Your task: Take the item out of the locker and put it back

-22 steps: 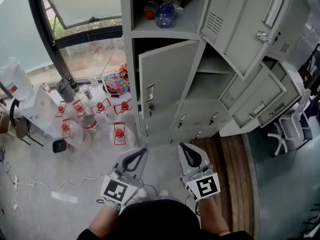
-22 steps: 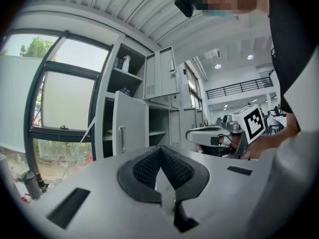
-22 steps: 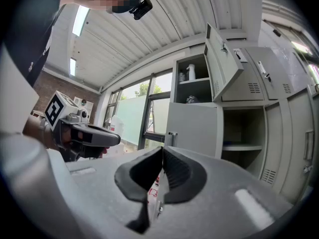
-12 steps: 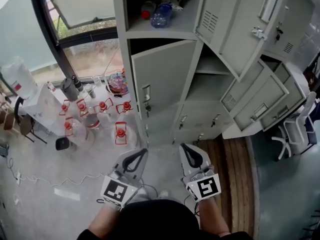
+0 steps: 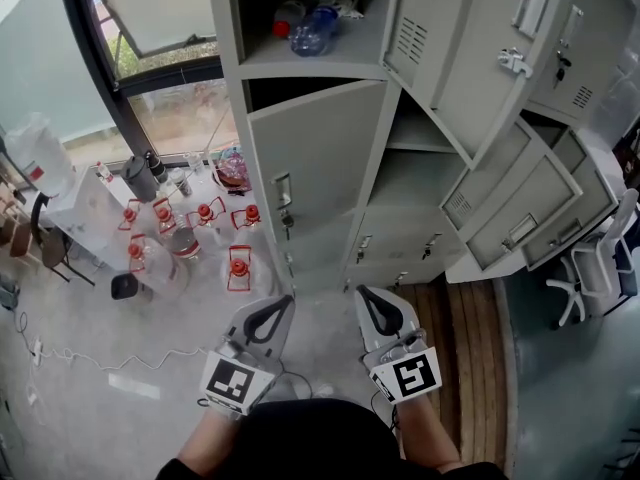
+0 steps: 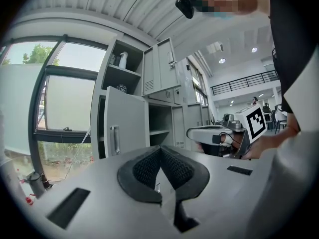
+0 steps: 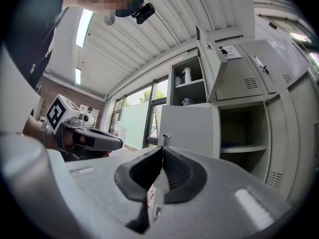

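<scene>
The grey locker bank (image 5: 330, 218) stands in front of me. Its top left compartment is open, with a red-capped bottle (image 5: 283, 20), a clear bluish bottle (image 5: 312, 30) and a crumpled wrapper inside. The white bottle (image 7: 187, 75) also shows high up in the right gripper view, and the same shelf (image 6: 122, 59) in the left gripper view. My left gripper (image 5: 283, 303) and right gripper (image 5: 362, 293) are held side by side low in the head view, well short of the lockers. Both point roughly level at them. Both are shut with nothing between their jaws.
A half-open door (image 5: 310, 173) hangs below the bottle shelf, and several doors (image 5: 480, 58) swing wide on the right. Water jugs with red handles (image 5: 238, 266) crowd the floor by the window at left. An office chair (image 5: 590, 268) stands at right, and wooden flooring (image 5: 460, 338) lies ahead.
In the head view the lockers have slid left and come slightly nearer. Both grippers keep the same places at the bottom of the view, still shut.
</scene>
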